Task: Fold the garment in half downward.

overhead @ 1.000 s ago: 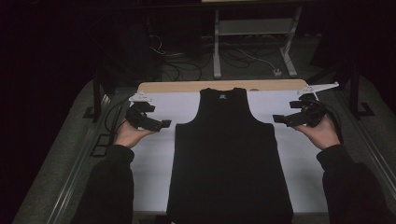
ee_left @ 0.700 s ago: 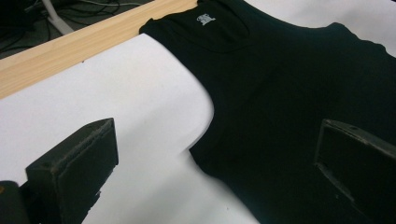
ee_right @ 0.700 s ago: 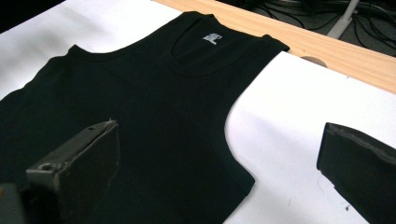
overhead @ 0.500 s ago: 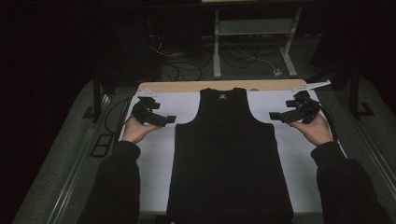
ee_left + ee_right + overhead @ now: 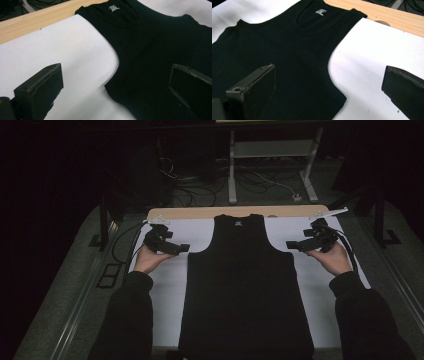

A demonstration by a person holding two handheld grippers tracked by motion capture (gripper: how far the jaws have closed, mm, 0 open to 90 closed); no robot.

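Here a black sleeveless cotton vest (image 5: 245, 285) is laid flat on the white table sheet (image 5: 165, 295), long axis running away from the person; the left gripper (image 5: 181, 248) and right gripper (image 5: 292, 245), jaws spread apart, are aimed inward at its armholes, equally near

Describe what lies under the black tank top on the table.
The black tank top lies flat on a white sheet covering the table; a wooden edge shows beyond its collar. Whatever lies directly beneath the fabric is hidden.
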